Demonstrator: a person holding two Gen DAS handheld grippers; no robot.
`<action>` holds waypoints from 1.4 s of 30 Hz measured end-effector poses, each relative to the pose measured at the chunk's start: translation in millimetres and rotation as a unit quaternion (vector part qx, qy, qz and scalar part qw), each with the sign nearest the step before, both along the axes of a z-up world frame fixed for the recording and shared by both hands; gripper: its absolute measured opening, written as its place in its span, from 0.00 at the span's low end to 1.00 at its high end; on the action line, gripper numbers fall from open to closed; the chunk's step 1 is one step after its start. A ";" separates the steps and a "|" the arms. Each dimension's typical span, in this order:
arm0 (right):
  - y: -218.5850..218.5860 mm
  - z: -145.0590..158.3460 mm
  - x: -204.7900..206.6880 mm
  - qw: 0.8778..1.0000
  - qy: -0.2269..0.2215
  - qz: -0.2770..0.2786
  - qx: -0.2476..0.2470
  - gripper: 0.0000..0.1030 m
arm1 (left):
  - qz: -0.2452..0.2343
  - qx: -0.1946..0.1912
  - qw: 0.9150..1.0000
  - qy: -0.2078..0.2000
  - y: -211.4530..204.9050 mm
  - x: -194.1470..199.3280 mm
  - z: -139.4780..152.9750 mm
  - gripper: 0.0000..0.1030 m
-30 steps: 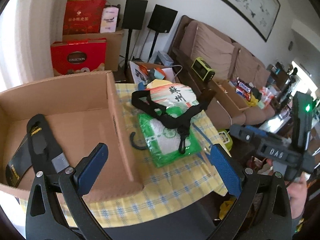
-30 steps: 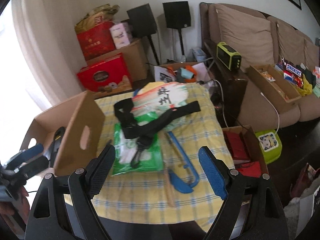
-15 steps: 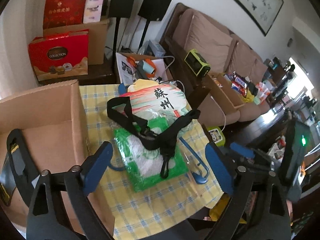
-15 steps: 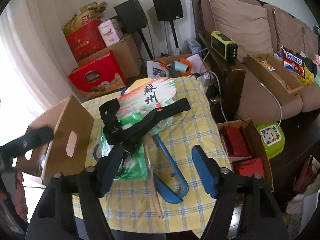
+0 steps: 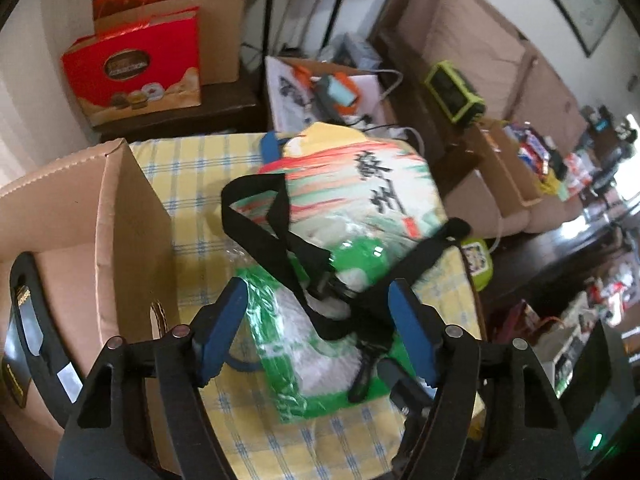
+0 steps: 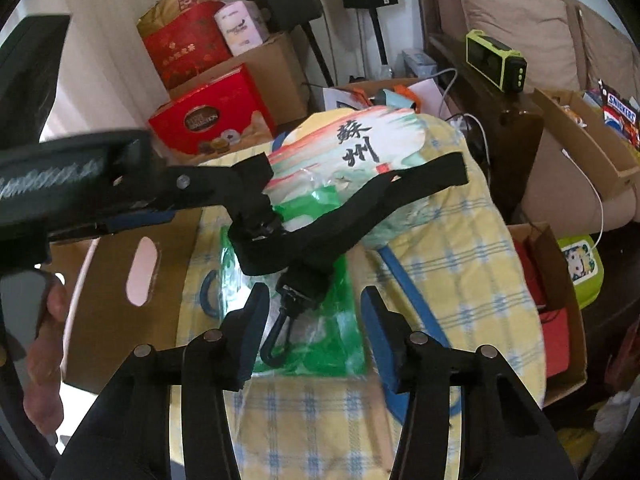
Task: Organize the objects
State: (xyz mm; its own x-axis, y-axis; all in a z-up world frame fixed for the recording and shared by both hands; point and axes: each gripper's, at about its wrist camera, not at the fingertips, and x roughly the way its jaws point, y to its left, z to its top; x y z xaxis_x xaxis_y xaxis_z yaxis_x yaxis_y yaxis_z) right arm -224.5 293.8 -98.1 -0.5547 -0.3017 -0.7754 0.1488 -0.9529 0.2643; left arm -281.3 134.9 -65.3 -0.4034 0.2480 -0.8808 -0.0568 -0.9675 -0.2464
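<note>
Looking at how things lie, this tidy-up is barely started. The cardboard box (image 5: pixel 132 240) sits at about 9 o'clock on the yellow checked tablecloth (image 6: pixel 460 264), and all I can make out inside it is one black strap-like item (image 5: pixel 28 320) against its near wall.

Still out on the cloth: the black webbing strap (image 6: pixel 360 216) draped over everything, its clip (image 6: pixel 280 336) dangling at 6 o'clock, the green plastic-wrapped pack (image 5: pixel 304 344) under it, the paper fan with black characters (image 6: pixel 352 148) at 12 o'clock, and a blue hook-shaped thing (image 6: pixel 416 300) poking out toward 4 o'clock.

The left gripper (image 5: pixel 320 332) is released, with the strap's crossing point between its blue pads, though I can't tell if they touch it. The right gripper (image 6: pixel 312 336) is also spread wide, hovering over the clip, holding nothing.

My guess is the strap goes next, then the rest. So most of the job is left.
</note>
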 end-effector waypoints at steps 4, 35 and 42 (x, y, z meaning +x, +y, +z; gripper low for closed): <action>-6.4 -9.4 -3.3 1.000 0.002 -0.005 0.003 0.48 | 0.006 0.007 1.000 -0.024 2.3 -10.3 -15.2 0.67; 9.1 -13.7 -14.3 0.998 0.007 0.004 -0.069 0.19 | -0.012 -0.009 1.000 -0.022 16.2 -18.3 -42.6 0.12; 44.3 -8.6 -19.7 0.985 -0.009 -0.019 -0.174 0.17 | -0.020 0.025 0.999 -0.019 14.9 -4.5 -37.4 0.12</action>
